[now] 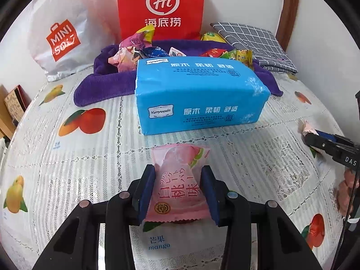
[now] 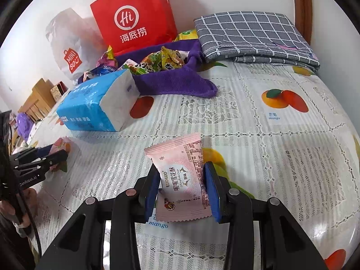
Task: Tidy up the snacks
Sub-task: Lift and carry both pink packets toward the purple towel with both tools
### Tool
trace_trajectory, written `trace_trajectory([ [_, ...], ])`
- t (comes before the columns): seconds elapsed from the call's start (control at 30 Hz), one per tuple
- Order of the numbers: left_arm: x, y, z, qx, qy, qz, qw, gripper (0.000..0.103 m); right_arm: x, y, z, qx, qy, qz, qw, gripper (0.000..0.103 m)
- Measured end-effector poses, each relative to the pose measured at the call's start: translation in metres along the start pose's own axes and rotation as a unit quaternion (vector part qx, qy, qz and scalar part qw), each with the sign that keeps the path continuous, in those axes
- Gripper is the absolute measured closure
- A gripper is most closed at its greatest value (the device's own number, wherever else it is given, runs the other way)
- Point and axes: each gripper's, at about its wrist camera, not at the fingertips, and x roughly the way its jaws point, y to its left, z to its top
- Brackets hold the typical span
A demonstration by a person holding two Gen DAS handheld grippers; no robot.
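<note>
My left gripper [image 1: 178, 186] is shut on a pink peach-flavour snack packet [image 1: 177, 184], held just above the tablecloth in front of the blue tissue pack [image 1: 200, 94]. My right gripper [image 2: 182, 186] is shut on a pale pink snowflake-crisp packet [image 2: 182, 180], low over the table. A purple towel [image 1: 101, 85] behind the tissue pack holds a pile of mixed snack packets [image 1: 132, 51]; the pile also shows in the right wrist view [image 2: 157, 61]. The left gripper shows at the left edge of the right wrist view [image 2: 60, 150], the right gripper at the right edge of the left wrist view [image 1: 308, 132].
A red Haidilao paper bag [image 1: 160, 6] and a white Miniso bag [image 1: 60, 33] stand against the back wall. A folded grey checked cloth [image 2: 254, 36] lies at the back right. The fruit-print lace tablecloth [image 2: 281, 135] covers the table.
</note>
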Motion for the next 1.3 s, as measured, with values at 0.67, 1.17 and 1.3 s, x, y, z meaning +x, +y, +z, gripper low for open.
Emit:
trace_trajectory([
  [0.67,-0.005,0.0,0.0,0.004,0.012,-0.005,0.9999,0.065,-0.005,0.007,-0.004,0.014,-0.002,-0.044,0.999,0.066],
  [1.17,-0.083,0.022,0.049,-0.024,-0.046,-0.022,0.9984,0.065,-0.074,0.069,0.039,0.041,-0.041,-0.011,0.998,0.066],
  [1.3,-0.093,0.022,0.066,-0.02,-0.06,-0.019,0.9978,0.065,-0.082,0.083,0.061,0.028,-0.053,-0.015,0.998,0.066],
])
